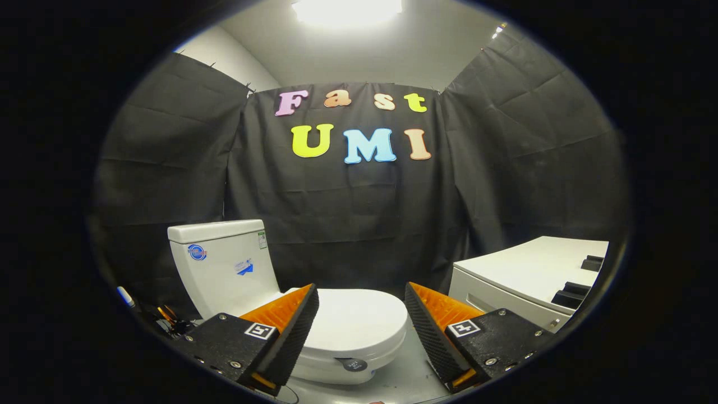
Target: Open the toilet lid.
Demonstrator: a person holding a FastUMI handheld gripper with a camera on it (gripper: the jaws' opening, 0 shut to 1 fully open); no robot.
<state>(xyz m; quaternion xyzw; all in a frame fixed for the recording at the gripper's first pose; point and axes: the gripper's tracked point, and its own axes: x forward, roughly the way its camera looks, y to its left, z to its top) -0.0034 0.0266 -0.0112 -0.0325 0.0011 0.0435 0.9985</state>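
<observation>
nothing is done yet: the toilet lid [359, 320] lies flat and closed between the spread, empty jaws of the gripper [362, 297], awaiting lifting.

A toilet [314, 314] is sitting just ahead of the gripper [362, 297], its lid [356, 322] lying down between the spread fingers, tank [221, 264] at ten o'clock. A cabinet [527, 275] is standing at two o'clock.
</observation>
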